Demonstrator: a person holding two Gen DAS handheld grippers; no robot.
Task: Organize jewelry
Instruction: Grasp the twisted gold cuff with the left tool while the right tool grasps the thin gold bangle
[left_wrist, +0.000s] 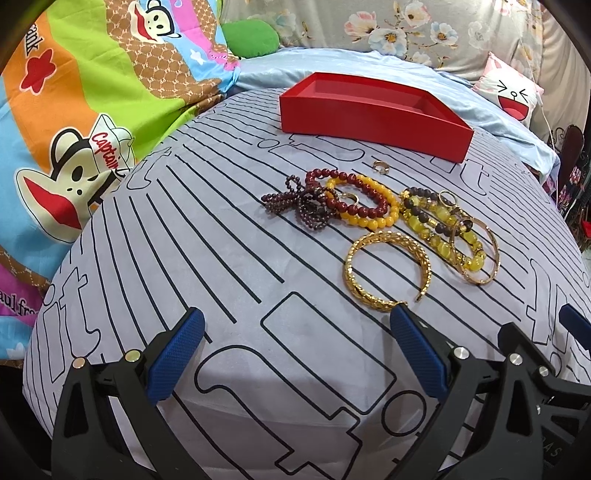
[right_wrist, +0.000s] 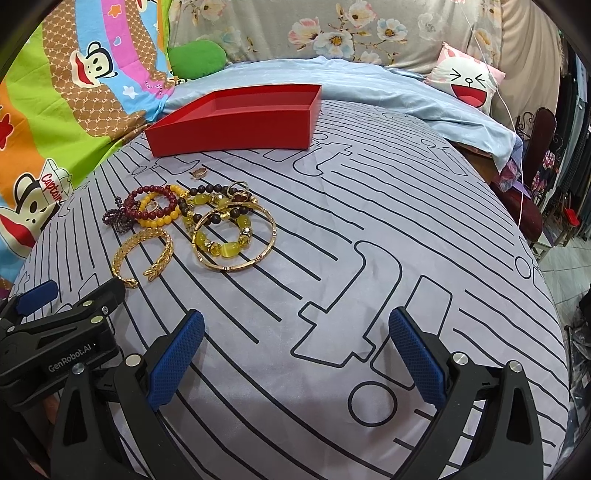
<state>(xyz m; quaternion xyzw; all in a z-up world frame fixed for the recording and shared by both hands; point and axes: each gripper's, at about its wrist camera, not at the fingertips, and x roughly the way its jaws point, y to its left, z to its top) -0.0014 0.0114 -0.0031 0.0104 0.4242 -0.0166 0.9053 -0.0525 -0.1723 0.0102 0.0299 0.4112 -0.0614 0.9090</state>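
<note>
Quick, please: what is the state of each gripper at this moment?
Left gripper: open, holding nothing.
Right gripper: open, holding nothing.

Both wrist views look low across the bed, sharing the jewelry (left_wrist: 380, 221).

The box (right_wrist: 236, 122) sits on the bedsheet (right_wrist: 369, 240) at the far side. Nearer than it lies a small ring (right_wrist: 200, 172), apart from the rest. Nearer again is a cluster: beaded bracelets (right_wrist: 157, 208) on the left, overlapping; a bangle (right_wrist: 236, 240) on the right, lying over another beaded bracelet (right_wrist: 221, 236). A cuff bracelet (right_wrist: 142, 254) lies nearest, left of the bangle. Far right rests a pillow (right_wrist: 467, 79).
</note>
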